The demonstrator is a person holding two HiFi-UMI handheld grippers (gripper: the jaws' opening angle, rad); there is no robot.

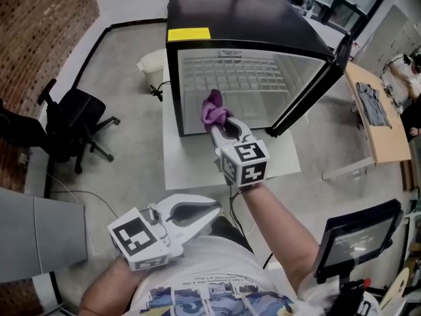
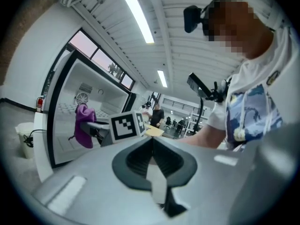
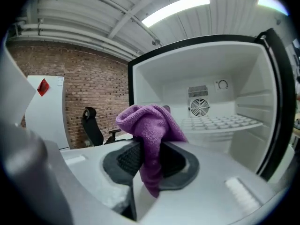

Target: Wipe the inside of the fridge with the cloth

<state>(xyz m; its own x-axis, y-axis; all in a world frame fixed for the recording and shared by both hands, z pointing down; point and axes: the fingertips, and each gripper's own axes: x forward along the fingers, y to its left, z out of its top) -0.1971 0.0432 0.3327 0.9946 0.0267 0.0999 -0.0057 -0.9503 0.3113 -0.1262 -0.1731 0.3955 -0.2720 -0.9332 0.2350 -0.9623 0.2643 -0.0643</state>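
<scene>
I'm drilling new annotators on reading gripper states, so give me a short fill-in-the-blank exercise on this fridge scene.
1. The right gripper is shut on a ____ cloth.
2. The fridge has its door standing ____.
3. The left gripper, jaws together, holds ____.

Missing words: purple; open; nothing.
</scene>
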